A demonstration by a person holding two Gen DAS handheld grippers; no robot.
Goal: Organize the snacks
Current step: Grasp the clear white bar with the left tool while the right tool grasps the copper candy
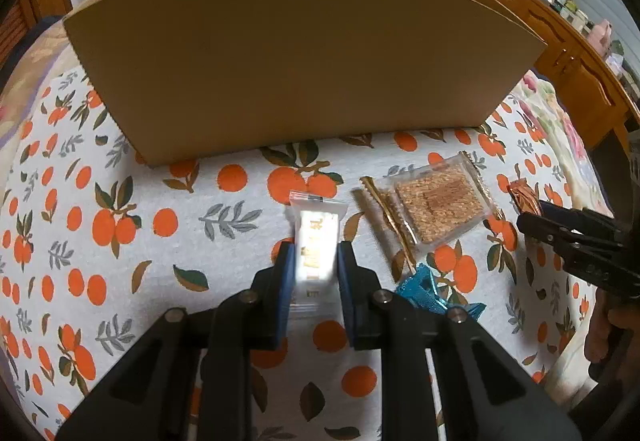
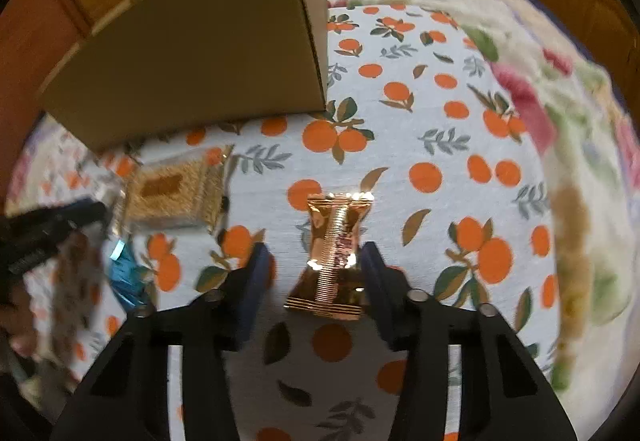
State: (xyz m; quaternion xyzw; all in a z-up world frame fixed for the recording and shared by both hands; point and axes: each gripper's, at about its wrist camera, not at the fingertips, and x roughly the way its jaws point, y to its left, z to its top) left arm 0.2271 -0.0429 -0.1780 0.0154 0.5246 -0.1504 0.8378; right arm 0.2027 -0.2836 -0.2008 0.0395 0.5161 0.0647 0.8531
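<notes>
Snacks: my left gripper clamps the white packet; my right gripper, unclenched, straddles the copper packet, needing a centred squeeze.

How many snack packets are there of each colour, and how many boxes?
White packet: 1
Clear packets of golden-brown snack: 2
Blue packet: 1
Copper-gold packet: 1
Cardboard box: 1
Total: 6

Orange-print cloth; white packet (copper packet).
</notes>
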